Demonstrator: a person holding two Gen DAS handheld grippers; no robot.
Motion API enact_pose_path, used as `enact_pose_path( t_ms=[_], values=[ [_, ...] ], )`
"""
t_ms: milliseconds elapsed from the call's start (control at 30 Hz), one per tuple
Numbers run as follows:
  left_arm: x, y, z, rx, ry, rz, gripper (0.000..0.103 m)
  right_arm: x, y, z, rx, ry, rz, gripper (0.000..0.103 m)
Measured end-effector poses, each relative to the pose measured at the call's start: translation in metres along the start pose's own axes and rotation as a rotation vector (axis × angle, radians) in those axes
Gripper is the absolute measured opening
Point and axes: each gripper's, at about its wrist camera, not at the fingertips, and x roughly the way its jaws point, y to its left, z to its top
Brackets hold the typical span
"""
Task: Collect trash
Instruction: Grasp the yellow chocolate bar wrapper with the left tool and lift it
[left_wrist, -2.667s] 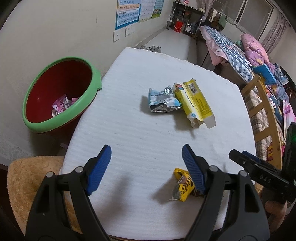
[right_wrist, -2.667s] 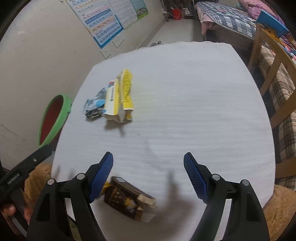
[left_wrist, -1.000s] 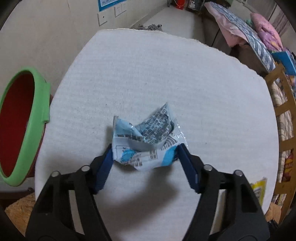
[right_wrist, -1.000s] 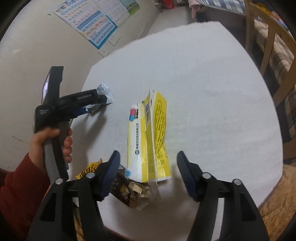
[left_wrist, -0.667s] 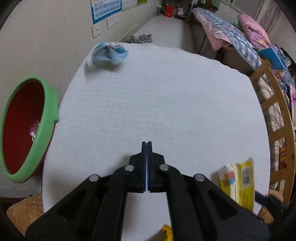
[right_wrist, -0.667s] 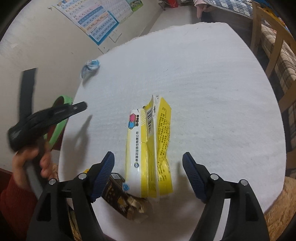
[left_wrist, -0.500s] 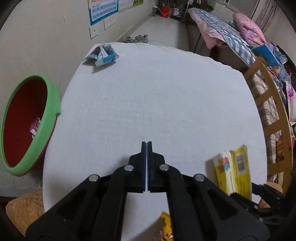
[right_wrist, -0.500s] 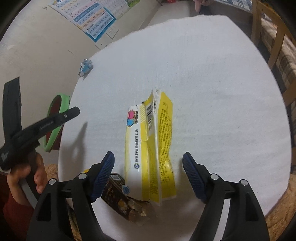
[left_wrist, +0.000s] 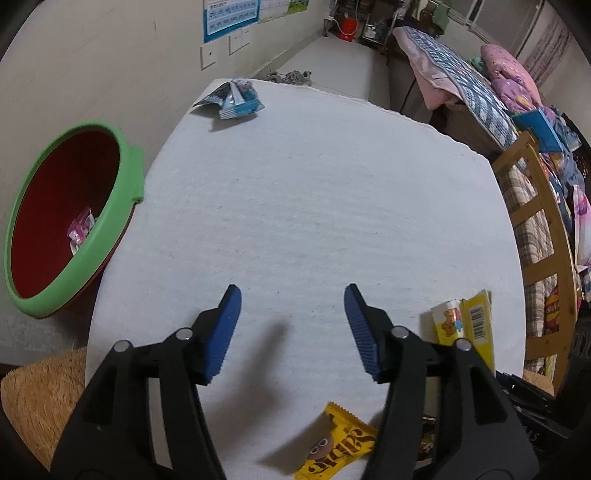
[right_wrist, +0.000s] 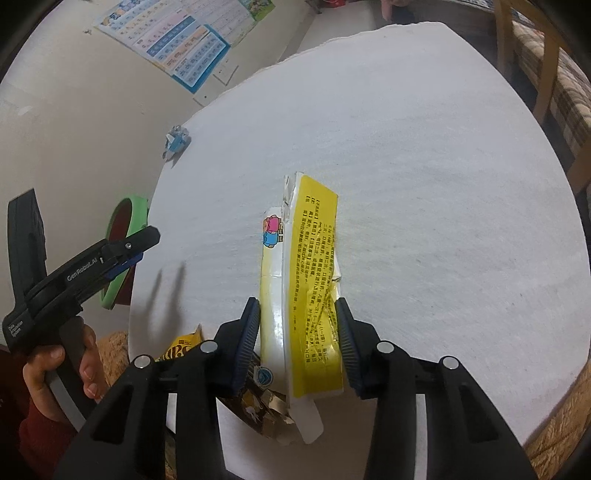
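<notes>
Wrapper flung wide, box coming into our grip

At left the green-rimmed bin (left_wrist: 74, 206) never received the blue foil wrapper (left_wrist: 234, 99), which we threw to the table's (left_wrist: 314, 206) far-left edge, so it needs refetching. Our left gripper (left_wrist: 291, 326) is opening, nothing between its jaws. At right, our right gripper (right_wrist: 297, 341) is closing on the yellow box (right_wrist: 306, 295), pads touching its sides.

Round white counter (left_wrist: 314, 206), textured top. Blue-and-silver wrapper (left_wrist: 232, 98) crumpled at far left edge. Flattened yellow box (right_wrist: 306, 295) lying near front edge. Yellow candy wrapper (left_wrist: 338, 448) and brown carton (right_wrist: 258, 406) just beside it, at near rim.
</notes>
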Motion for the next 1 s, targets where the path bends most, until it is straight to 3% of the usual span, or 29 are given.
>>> enact_pose_path(
  t_ms=[333,467,667,1000],
  values=[
    [0.005,-0.013,-0.001,0.011,0.013,-0.011,0.078,-0.001,-0.005,-0.005,0.015,-0.006,-0.015,0.042],
    [0.012,-0.021,-0.004,0.029,0.024,0.001,0.078,-0.002,-0.003,-0.006,-0.006,-0.012,-0.035,0.042],
    [0.002,-0.011,-0.021,0.038,0.067,-0.044,0.078,-0.005,-0.006,-0.009,0.004,-0.019,-0.035,0.042],
    [-0.019,-0.007,-0.086,0.260,0.159,-0.066,0.078,-0.001,-0.003,-0.009,-0.002,-0.023,-0.053,0.042]
  ],
)
